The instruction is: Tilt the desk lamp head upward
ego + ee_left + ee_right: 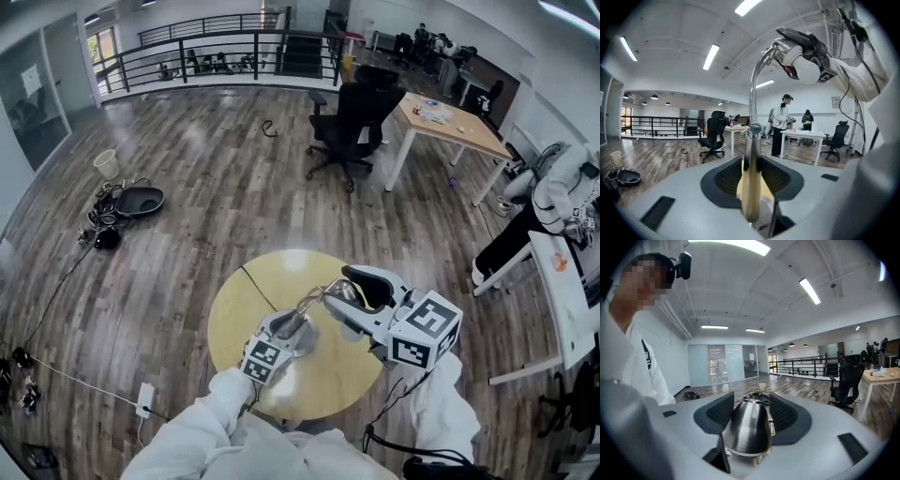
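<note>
Chrome gooseneck desk lamp (339, 292) gripped twice, standing near the middle of the round yellow wooden table (234, 323).
Left gripper (752, 163) clamps the upright stem (751, 197); right gripper (751, 397) clamps the domed head (749, 432). Table edges lie well apart from both.

Black office chair (354, 120) beside wooden desk (452, 127); pale bucket (107, 165) well apart.

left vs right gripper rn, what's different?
The left gripper is clamped on the slim upright stem. The right gripper is clamped on the rounded chrome lamp head. The left grips low on the lamp, while the right sits higher, at the end of the curved neck. Shared: both are shut on the same desk lamp, which stands on the round yellow table.
</note>
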